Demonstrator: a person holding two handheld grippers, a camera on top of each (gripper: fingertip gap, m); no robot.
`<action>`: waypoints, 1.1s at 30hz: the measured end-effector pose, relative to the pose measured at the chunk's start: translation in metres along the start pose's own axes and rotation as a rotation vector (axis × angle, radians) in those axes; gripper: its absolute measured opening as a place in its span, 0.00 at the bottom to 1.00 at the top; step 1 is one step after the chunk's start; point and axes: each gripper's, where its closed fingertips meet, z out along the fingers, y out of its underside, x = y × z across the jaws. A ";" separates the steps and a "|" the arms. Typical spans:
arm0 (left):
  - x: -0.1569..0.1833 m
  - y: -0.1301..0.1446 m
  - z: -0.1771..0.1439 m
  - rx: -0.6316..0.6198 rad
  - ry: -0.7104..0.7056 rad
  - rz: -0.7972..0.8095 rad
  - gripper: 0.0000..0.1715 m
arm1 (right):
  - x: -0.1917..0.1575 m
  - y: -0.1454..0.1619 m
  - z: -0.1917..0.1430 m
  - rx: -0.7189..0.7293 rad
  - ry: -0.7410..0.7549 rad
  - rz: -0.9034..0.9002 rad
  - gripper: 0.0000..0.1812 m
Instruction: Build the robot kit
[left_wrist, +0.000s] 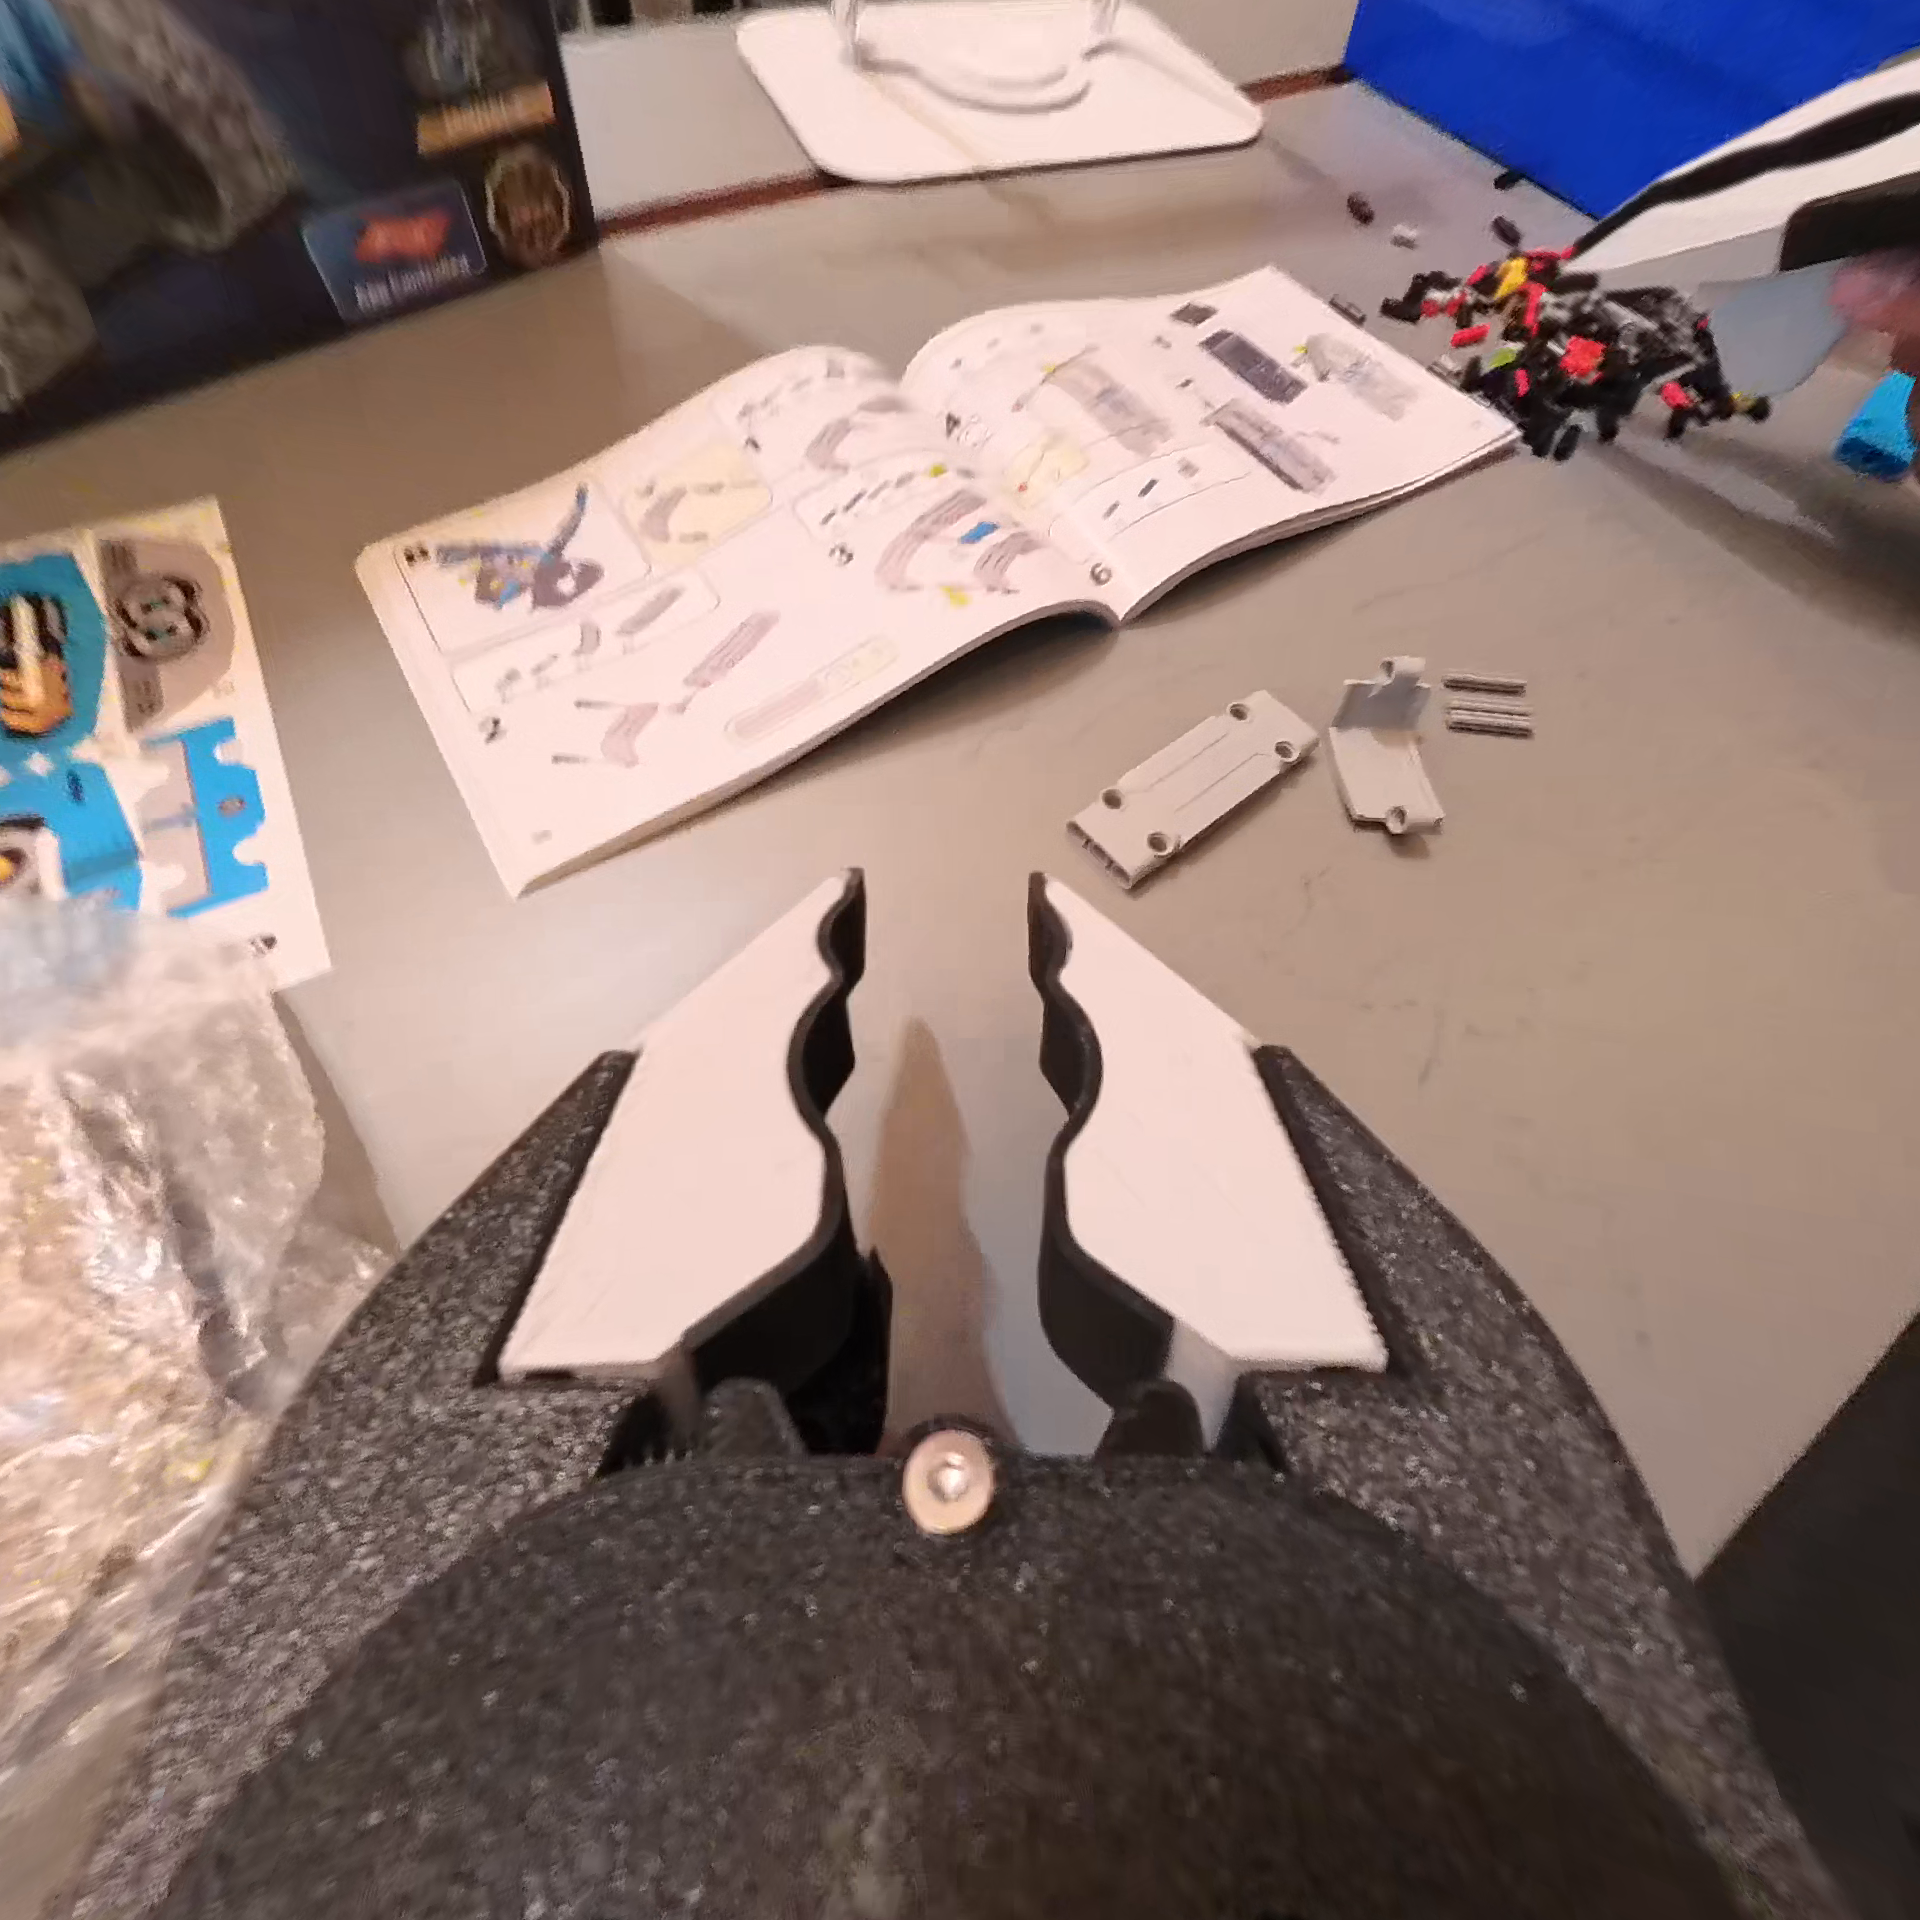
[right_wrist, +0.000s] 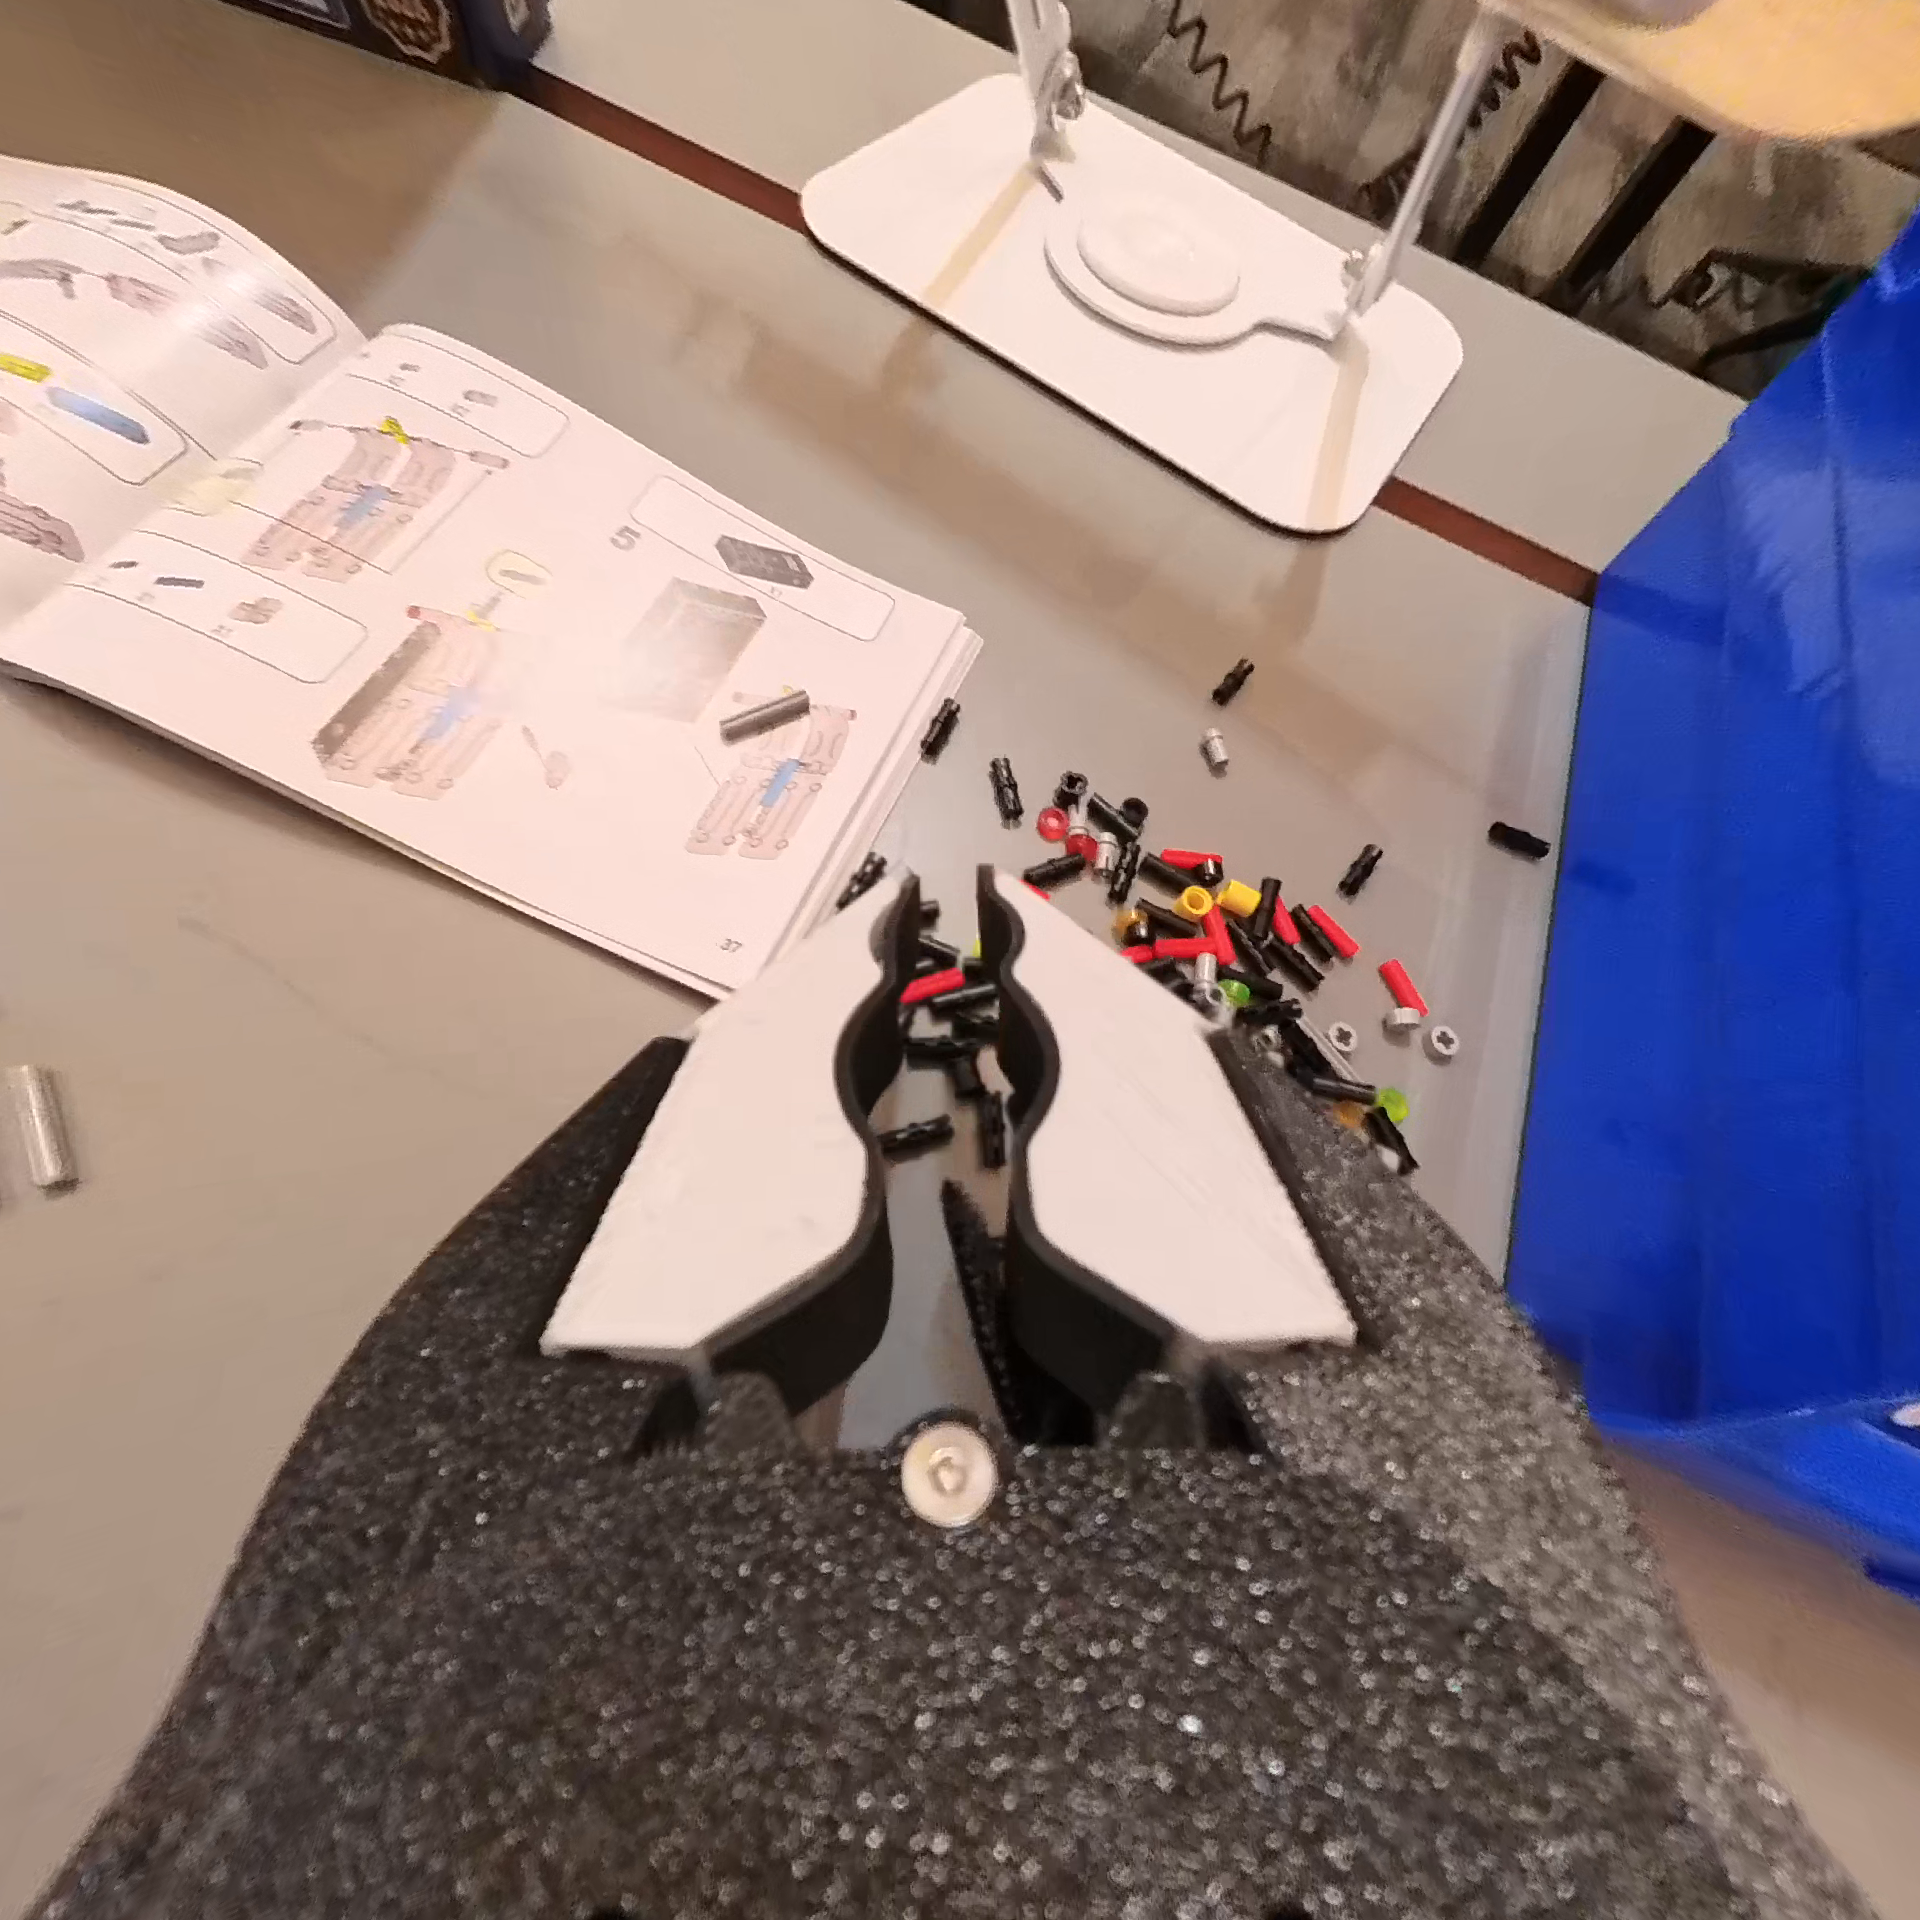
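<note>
My left gripper (left_wrist: 948, 894) is open and empty, a little above the grey table (left_wrist: 1558, 1039). Just ahead and to its right lie a flat grey panel (left_wrist: 1195, 790), a curved grey piece (left_wrist: 1387, 758) and three dark pins (left_wrist: 1486, 707). My right gripper (right_wrist: 948, 883) is open by a narrow gap, with its tips over the near edge of a pile of small black, red and yellow connector pins (right_wrist: 1195, 914). I cannot see anything held between its jaws. The pile (left_wrist: 1558, 353) and one of the right gripper's fingers (left_wrist: 1766, 177) also show in the left wrist view.
An open instruction booklet (left_wrist: 831, 561) (right_wrist: 468, 582) lies mid-table, with a grey pin (right_wrist: 764, 717) on it. A sticker sheet (left_wrist: 135, 717) and a crumpled plastic bag (left_wrist: 125, 1195) are at the left. A white stand base (right_wrist: 1143, 301), a blue bin (right_wrist: 1745, 935) and a dark box (left_wrist: 416, 156) stand at the back. To the curved grey piece (left_wrist: 1387, 758): left tips about 12 cm, right tips about 20 cm.
</note>
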 end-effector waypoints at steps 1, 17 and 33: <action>0.001 -0.002 -0.001 0.014 -0.014 0.033 0.18 | -0.003 -0.002 0.000 0.008 -0.007 -0.007 0.05; -0.084 -0.033 -0.144 0.267 -0.380 -0.099 0.18 | -0.043 -0.010 -0.008 0.015 -0.082 -0.061 0.08; -0.270 0.157 -0.313 0.110 -0.753 -0.667 0.27 | -0.224 -0.054 -0.071 0.234 -0.473 -0.073 0.09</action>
